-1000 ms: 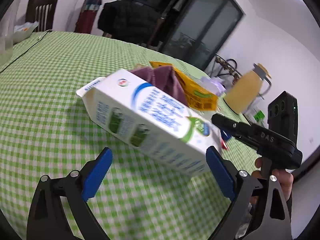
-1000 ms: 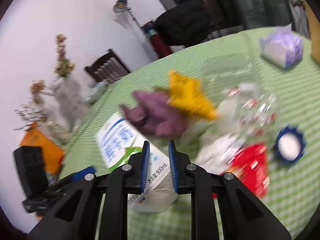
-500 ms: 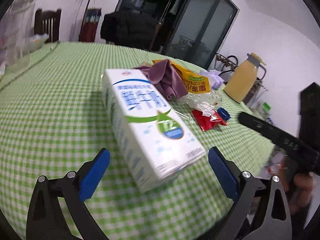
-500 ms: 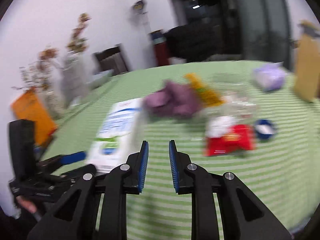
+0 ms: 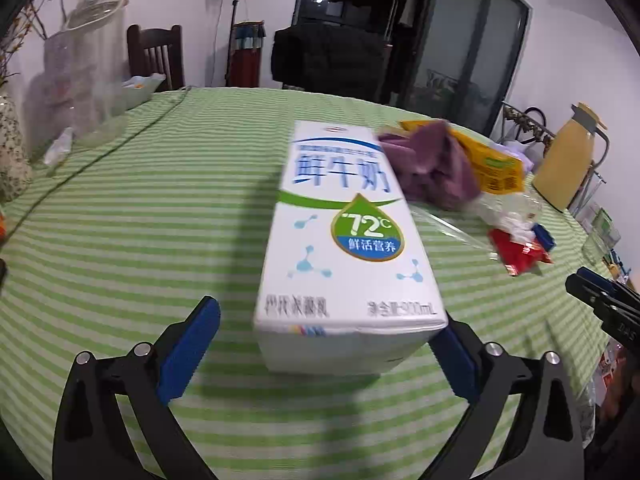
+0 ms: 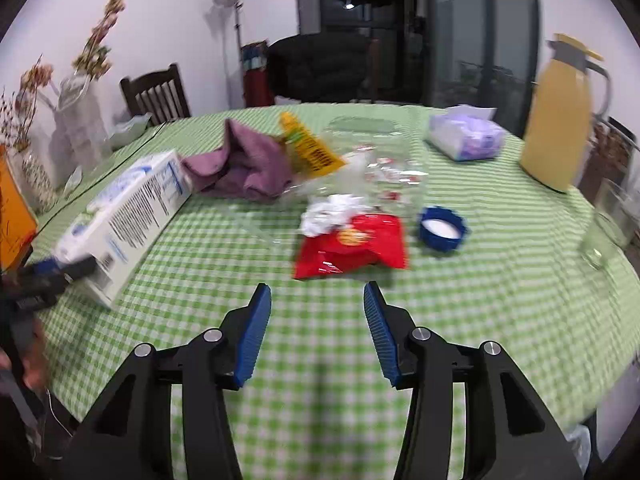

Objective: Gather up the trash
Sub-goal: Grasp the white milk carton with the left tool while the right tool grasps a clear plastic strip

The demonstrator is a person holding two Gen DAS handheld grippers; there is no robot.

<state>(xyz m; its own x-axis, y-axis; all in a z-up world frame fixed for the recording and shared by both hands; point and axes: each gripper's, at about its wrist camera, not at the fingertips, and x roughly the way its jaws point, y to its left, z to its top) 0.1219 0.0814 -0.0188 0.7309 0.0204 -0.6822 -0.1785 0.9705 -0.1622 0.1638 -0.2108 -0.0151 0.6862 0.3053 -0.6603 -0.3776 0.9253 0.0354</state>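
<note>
Right tongs just opening, nothing between, red wrapper ahead. Left tongs wide apart around milk carton, not squeezing.

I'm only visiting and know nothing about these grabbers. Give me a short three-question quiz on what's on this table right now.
1. True or false: the milk carton lies on its side on the green checked tablecloth.
2. What sits right of the red snack bag in the right wrist view? A) blue cap B) purple cloth C) tissue pack
3. Fill in: the right gripper has nothing between its pads and its jaws have just been ____.

Key: 1 true; 2 A, the blue cap; 3 opening.
</note>
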